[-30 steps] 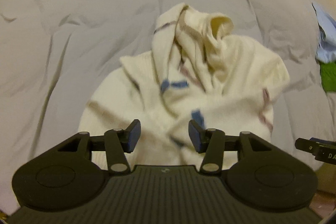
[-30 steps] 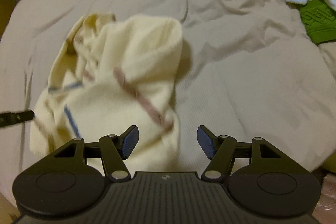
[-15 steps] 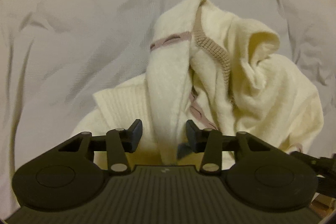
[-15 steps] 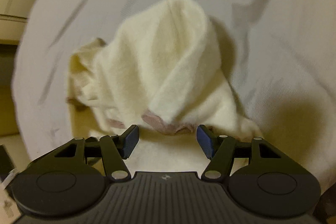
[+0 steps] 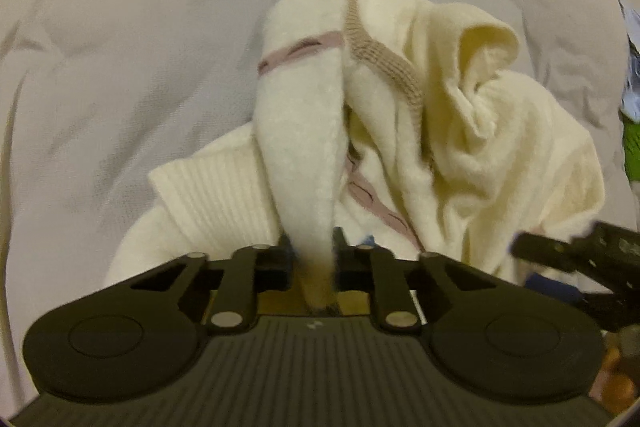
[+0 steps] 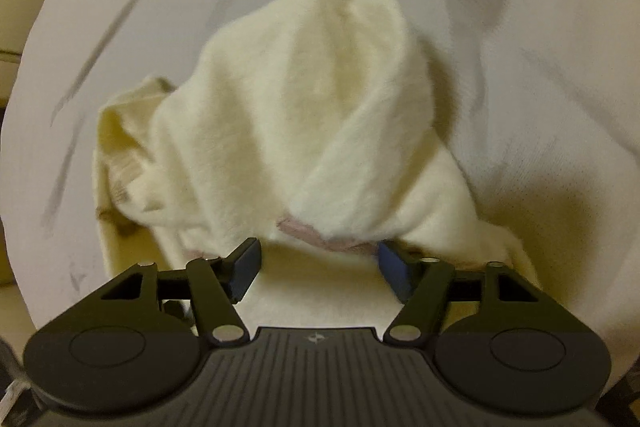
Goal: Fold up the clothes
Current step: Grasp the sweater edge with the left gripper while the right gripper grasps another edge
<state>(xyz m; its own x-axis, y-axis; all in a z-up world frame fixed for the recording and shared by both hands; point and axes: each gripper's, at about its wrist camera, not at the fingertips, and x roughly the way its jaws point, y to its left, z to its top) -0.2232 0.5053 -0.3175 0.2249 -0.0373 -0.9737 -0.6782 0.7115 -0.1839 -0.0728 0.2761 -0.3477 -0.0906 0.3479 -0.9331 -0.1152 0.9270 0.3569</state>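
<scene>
Your left gripper (image 5: 314,247) is clamped on a fold of the sweater (image 5: 460,131), which lies bunched on the sheet (image 5: 120,47). Right gripper (image 6: 318,265) is closing around another fold, pads not yet pressing. Once gripped, lift and spread it flat.

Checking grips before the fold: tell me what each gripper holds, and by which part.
The left gripper pinches a raised fold of the cream sweater. The right gripper holds nothing yet; its fingers are closing around a pink-striped fold.
</scene>
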